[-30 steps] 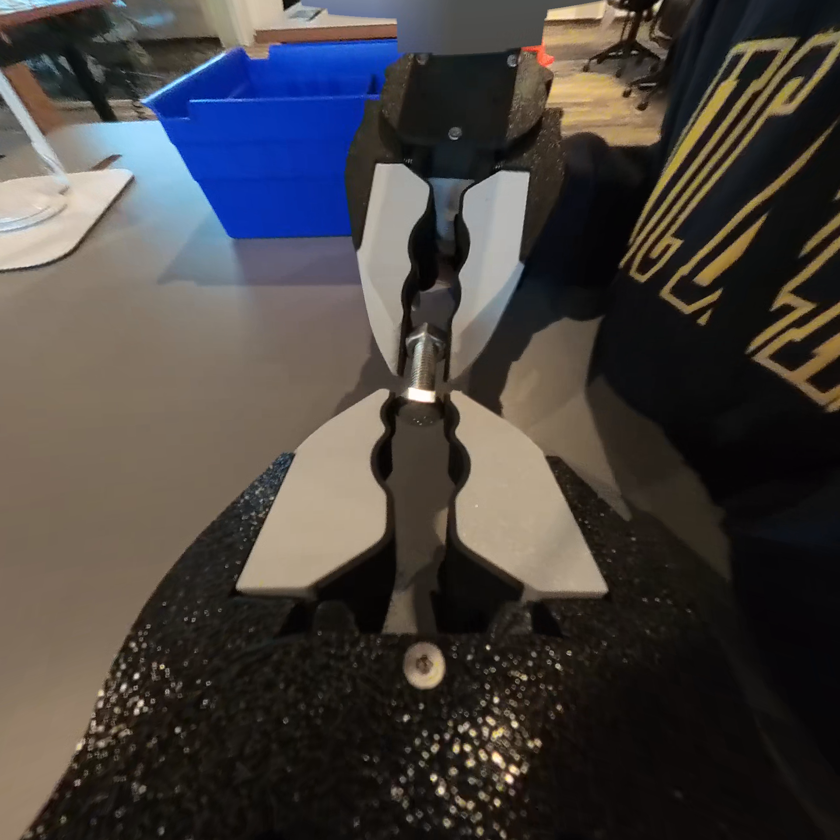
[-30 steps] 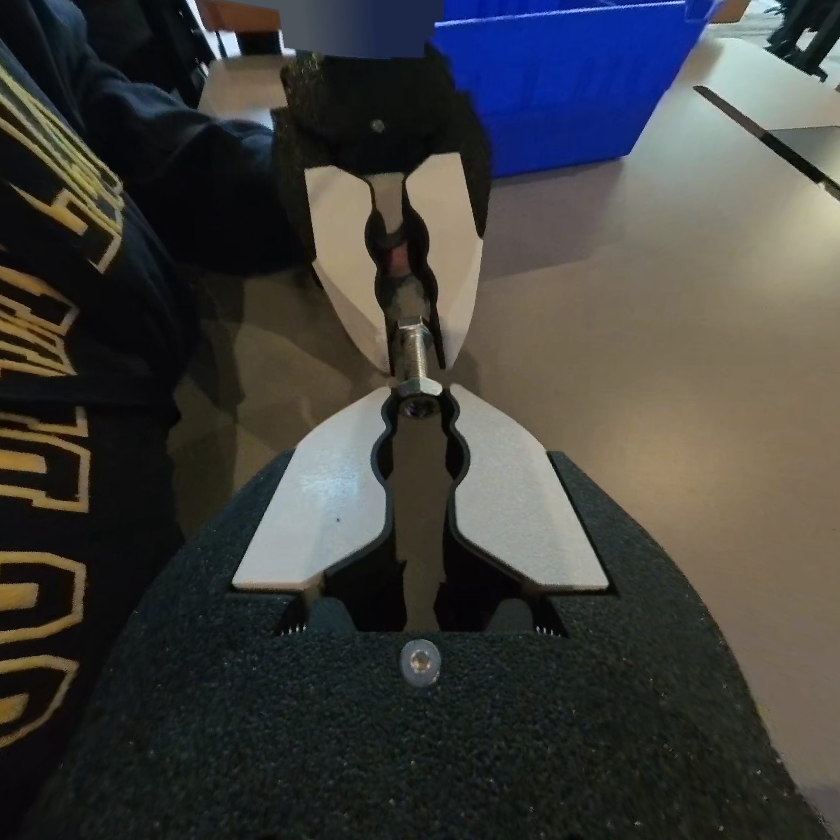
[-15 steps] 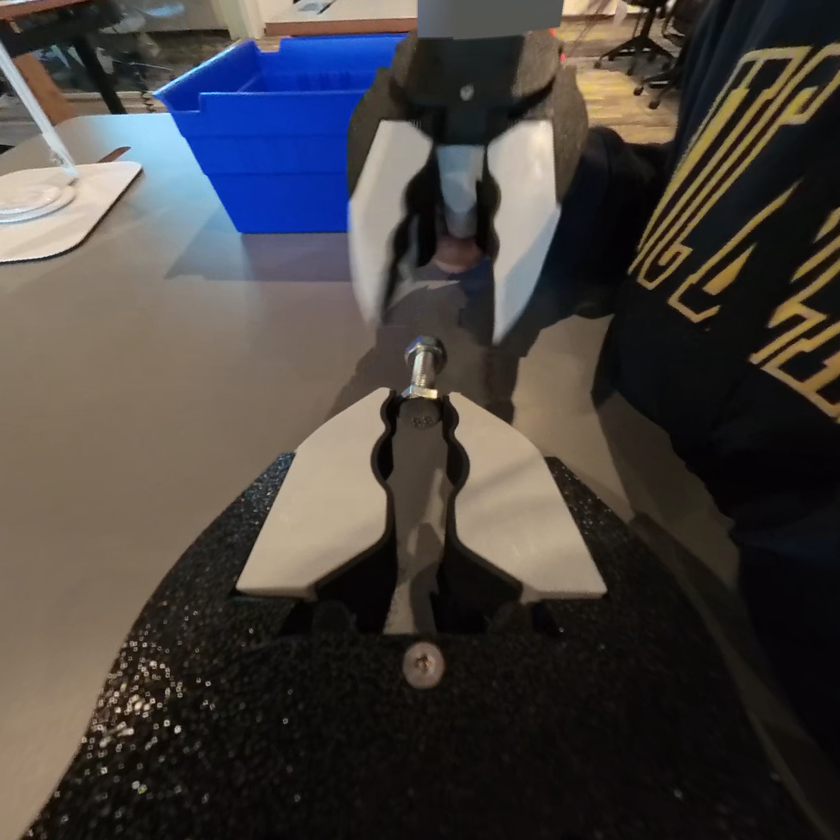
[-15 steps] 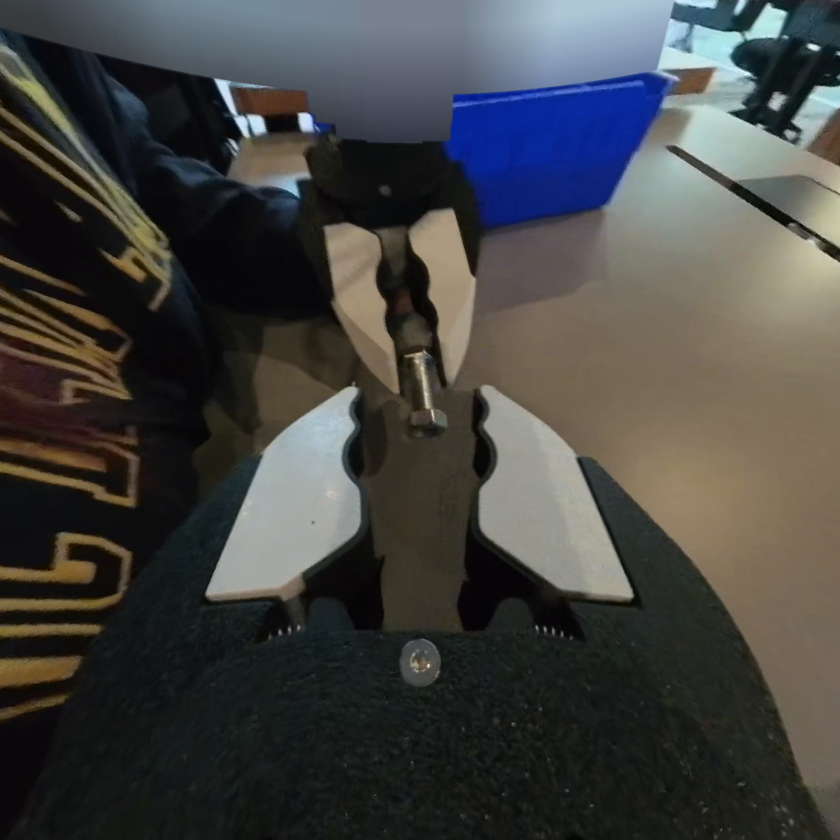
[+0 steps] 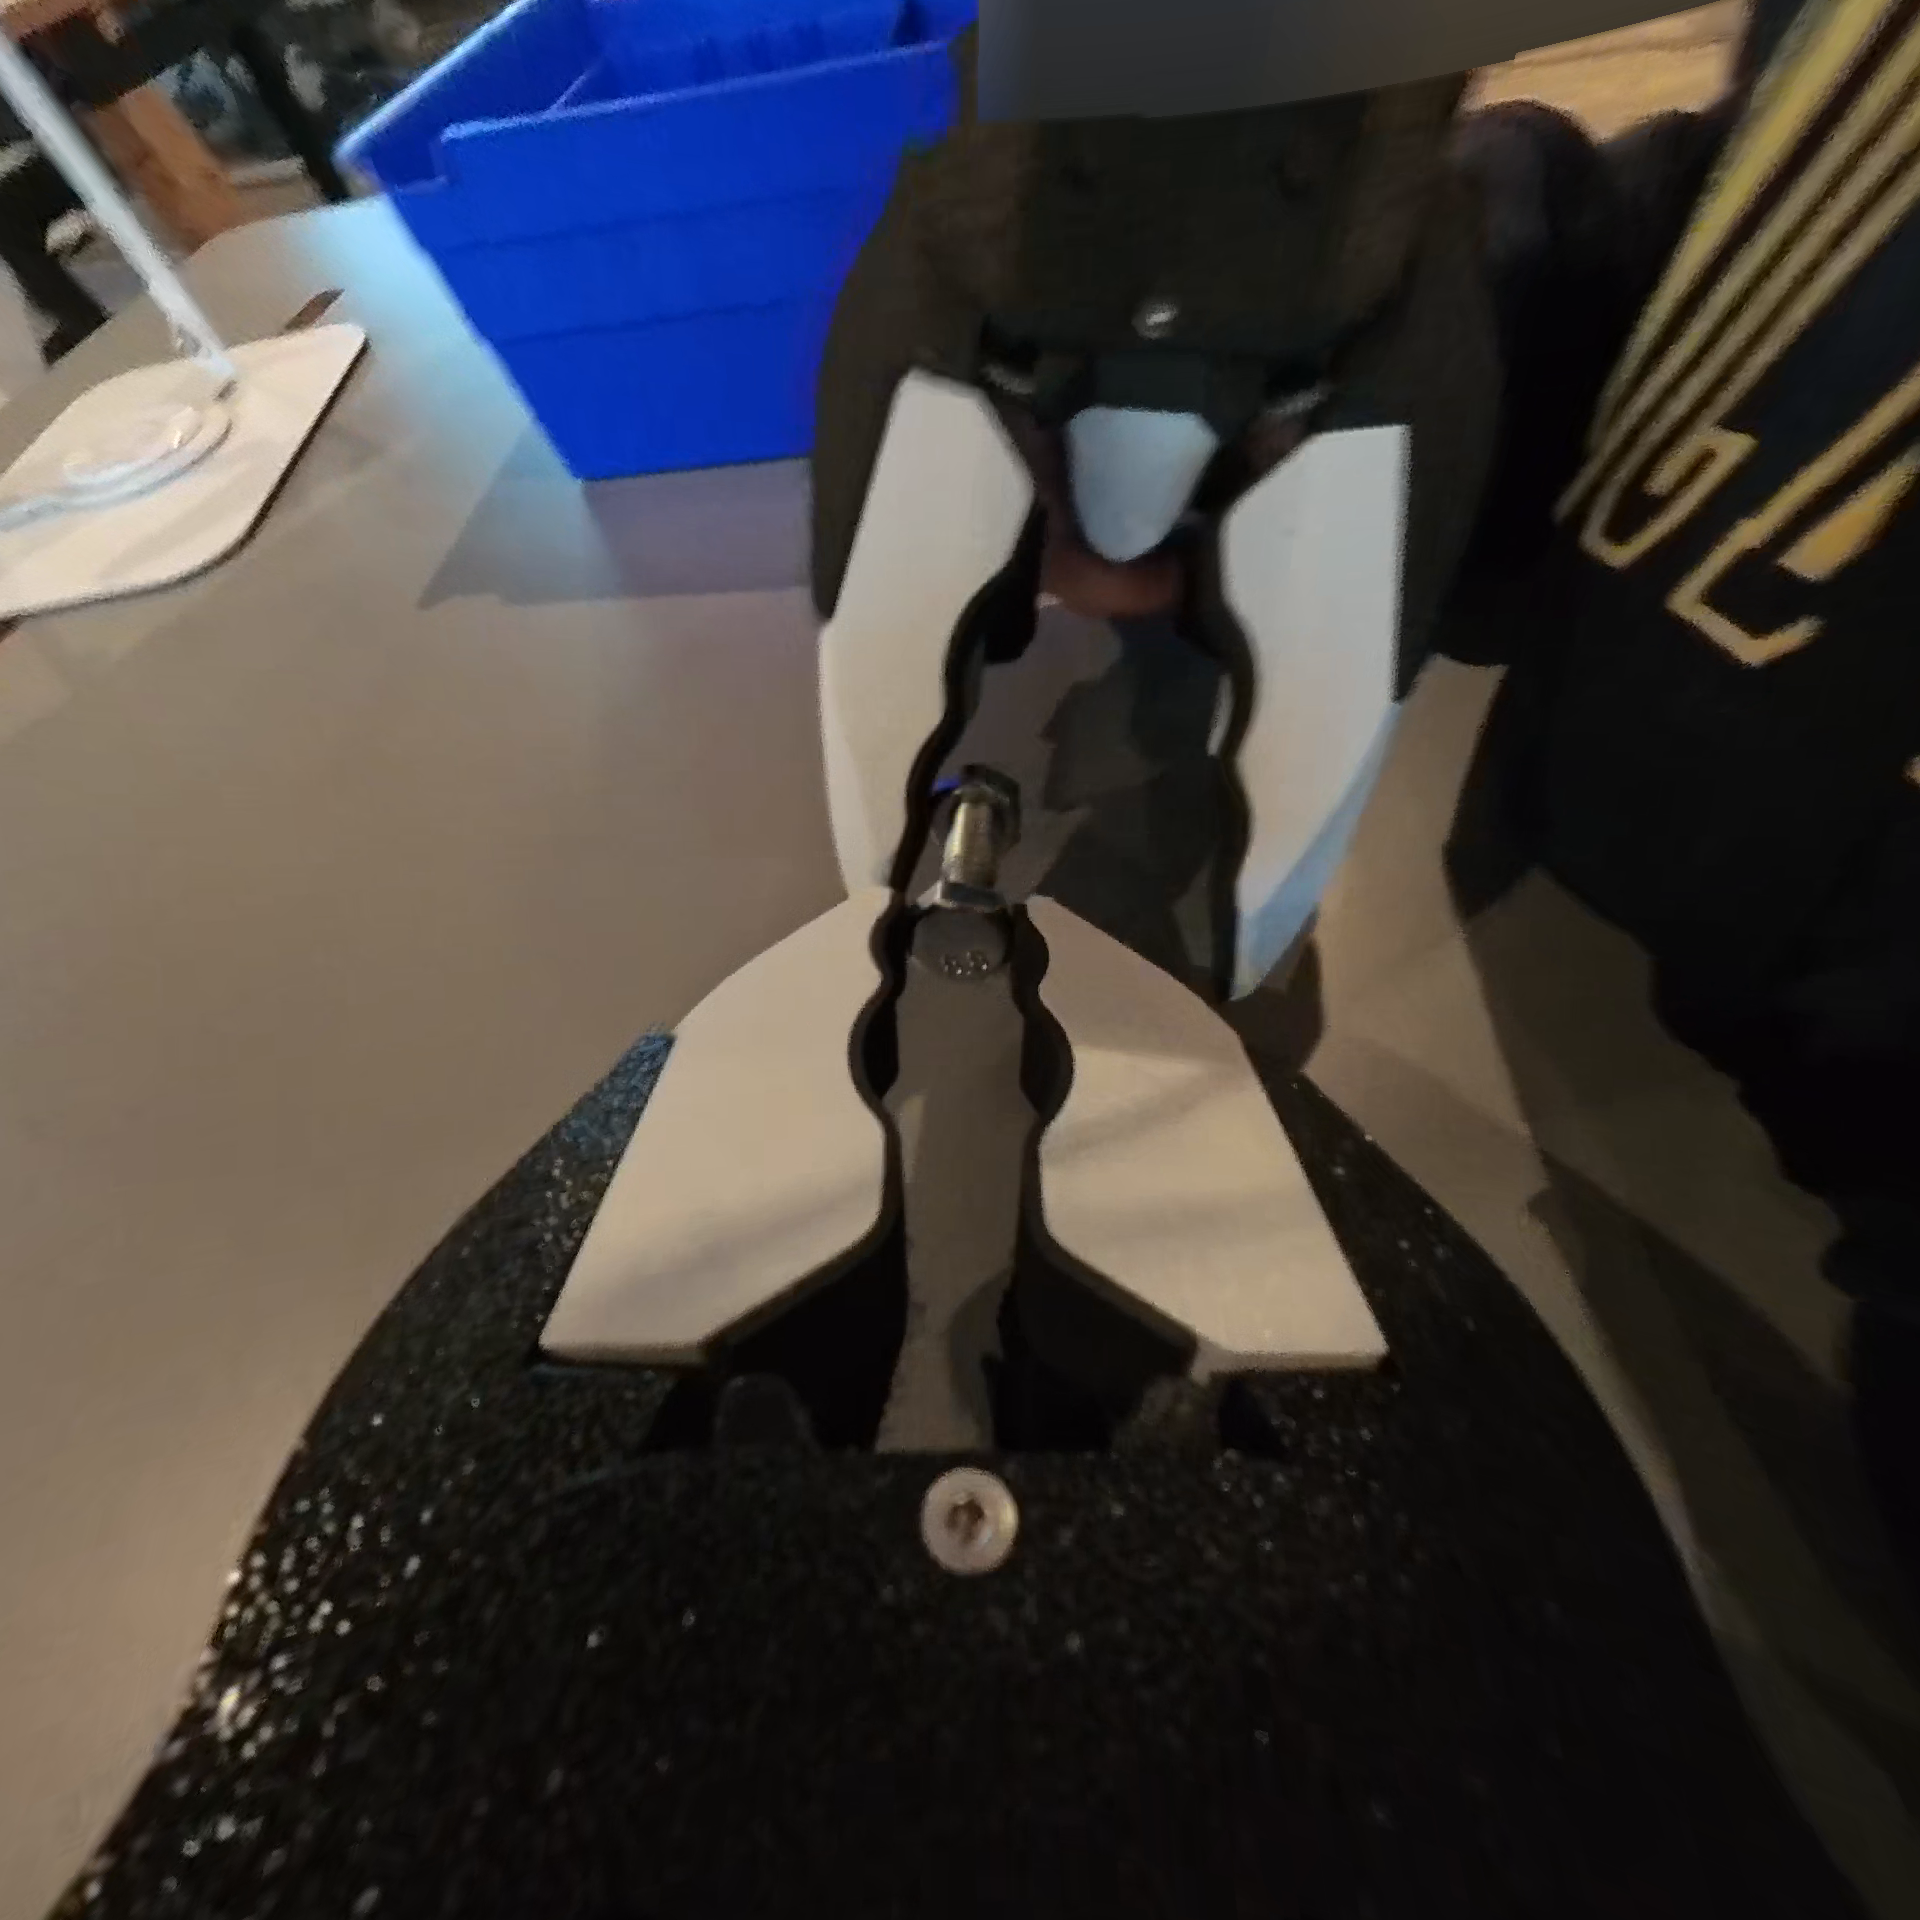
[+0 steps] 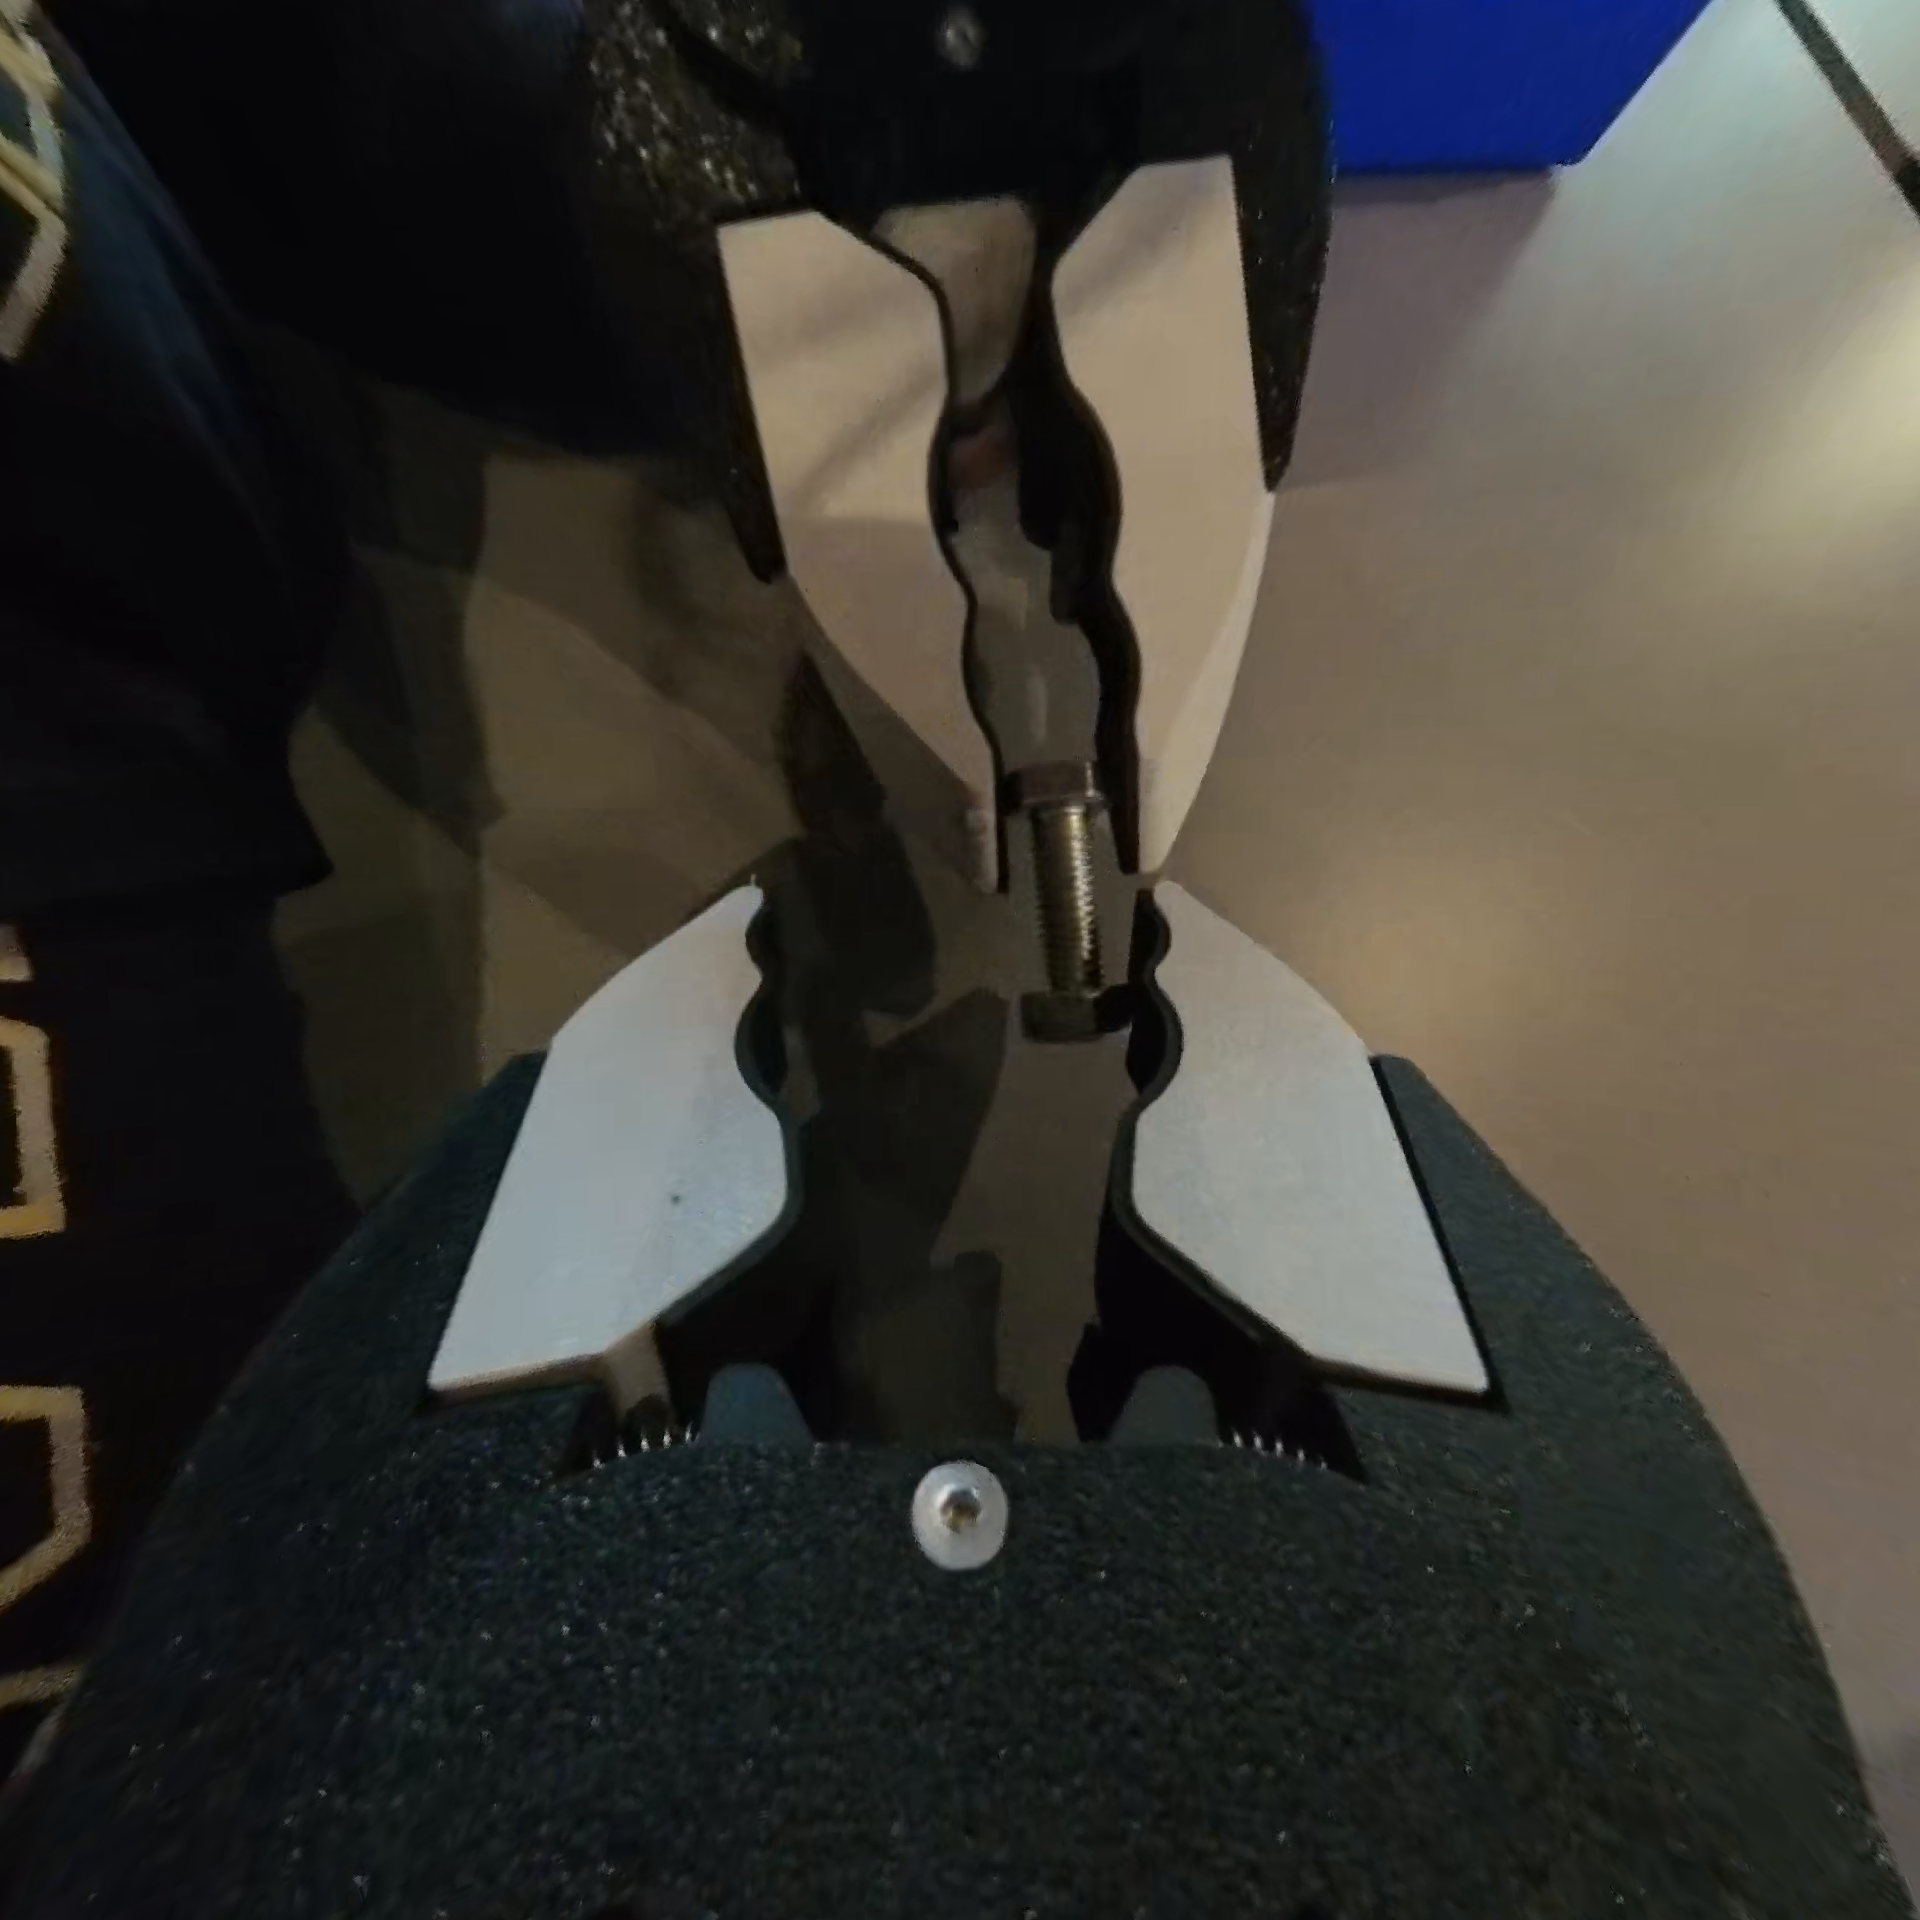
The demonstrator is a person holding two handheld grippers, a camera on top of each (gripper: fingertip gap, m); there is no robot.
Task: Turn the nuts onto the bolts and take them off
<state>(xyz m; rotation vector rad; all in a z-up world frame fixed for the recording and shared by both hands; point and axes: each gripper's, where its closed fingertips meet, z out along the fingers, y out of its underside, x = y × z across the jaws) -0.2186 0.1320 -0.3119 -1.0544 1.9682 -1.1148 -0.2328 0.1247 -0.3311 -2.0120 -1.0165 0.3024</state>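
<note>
Left gripper clamps the head of the threaded steel bolt; hexagonal steel nut on its far end lies between the spread fingers of the right gripper; blue plastic bin behind, contents hidden.

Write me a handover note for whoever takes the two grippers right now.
Left gripper: shut on the bolt at its head, holding it above the table.
Right gripper: open, fingers either side of the nut, which sits close against one finger, unclamped.
Done: nut is threaded on the bolt's tip only.
Left: close the right gripper on the nut and turn it; whether it is going on or coming off cannot be told from here.
</note>
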